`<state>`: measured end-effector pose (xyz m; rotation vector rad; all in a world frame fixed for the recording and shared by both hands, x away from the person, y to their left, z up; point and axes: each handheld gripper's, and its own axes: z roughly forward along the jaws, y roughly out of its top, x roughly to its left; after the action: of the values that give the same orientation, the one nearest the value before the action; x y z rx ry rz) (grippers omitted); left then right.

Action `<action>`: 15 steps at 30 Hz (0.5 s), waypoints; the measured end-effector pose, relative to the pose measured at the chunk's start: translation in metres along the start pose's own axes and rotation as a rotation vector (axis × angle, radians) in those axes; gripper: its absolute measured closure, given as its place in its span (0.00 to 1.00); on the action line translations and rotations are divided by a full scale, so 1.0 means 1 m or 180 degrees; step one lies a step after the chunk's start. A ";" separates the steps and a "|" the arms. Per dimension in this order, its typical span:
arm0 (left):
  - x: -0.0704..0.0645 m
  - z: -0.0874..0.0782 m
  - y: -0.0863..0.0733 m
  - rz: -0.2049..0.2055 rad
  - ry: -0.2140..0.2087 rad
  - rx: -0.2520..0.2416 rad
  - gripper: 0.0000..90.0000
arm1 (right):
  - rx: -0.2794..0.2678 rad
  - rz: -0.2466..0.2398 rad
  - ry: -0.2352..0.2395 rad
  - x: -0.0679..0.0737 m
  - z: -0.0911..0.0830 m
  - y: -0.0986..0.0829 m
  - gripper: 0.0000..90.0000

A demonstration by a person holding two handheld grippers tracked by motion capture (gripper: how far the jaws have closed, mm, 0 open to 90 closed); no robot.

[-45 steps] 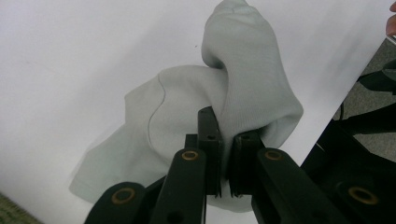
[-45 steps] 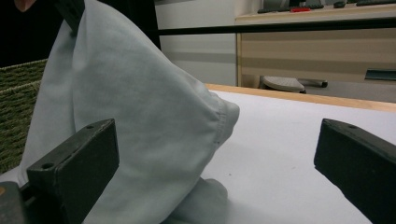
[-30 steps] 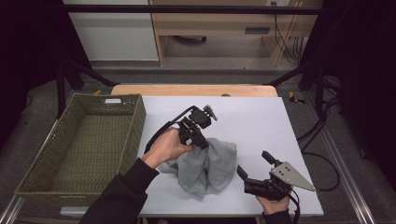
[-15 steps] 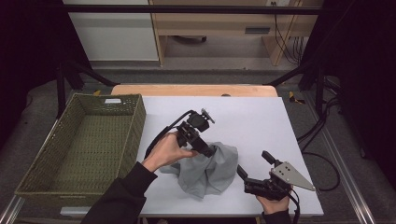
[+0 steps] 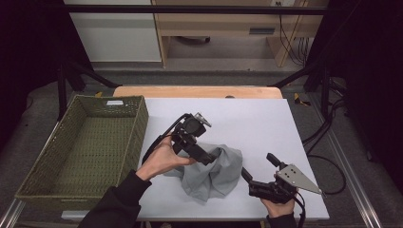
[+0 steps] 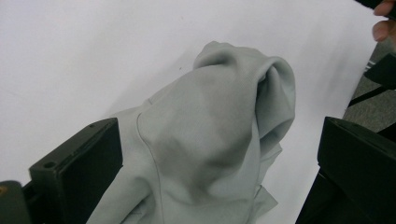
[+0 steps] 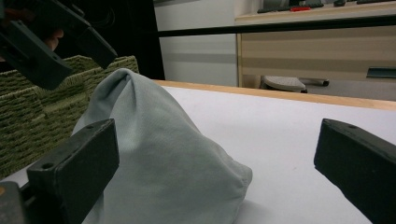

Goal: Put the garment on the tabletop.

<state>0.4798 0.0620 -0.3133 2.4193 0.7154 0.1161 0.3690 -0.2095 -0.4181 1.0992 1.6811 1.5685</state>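
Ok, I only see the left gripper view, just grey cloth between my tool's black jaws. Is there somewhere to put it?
Observer: Yes, a green woven basket stands at the left of the table, beside your left tool.
Operator: Where's my other tool?
Observer: The right tool sits low at the table's front right, jaws open, pointing at the cloth.
Operator: Is the cloth flat?
Observer: No, the right gripper view shows it heaped into a peak.

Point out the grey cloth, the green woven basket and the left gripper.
grey cloth (image 5: 214, 173): high view, on its crumpled middle.
green woven basket (image 5: 135, 124): high view, on its right wall.
left gripper (image 5: 205, 157): high view, between its fingers, above the cloth.
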 end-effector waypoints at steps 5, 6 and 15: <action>0.001 -0.009 -0.015 -0.0065 -0.0005 -0.0438 0.00 | 0.0009 0.0000 0.0005 0.000 0.000 0.000 0.00; 0.001 -0.010 -0.018 -0.0089 0.0012 -0.0534 0.00 | 0.0004 -0.0004 0.0005 0.000 0.000 0.000 0.00; 0.002 -0.017 -0.048 -0.0219 0.0058 -0.1202 0.00 | 0.0023 0.0013 0.0020 0.000 0.001 -0.001 0.00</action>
<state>0.4549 0.1043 -0.3280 2.0348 0.7130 0.2248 0.3696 -0.2095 -0.4188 1.1030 1.6908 1.5711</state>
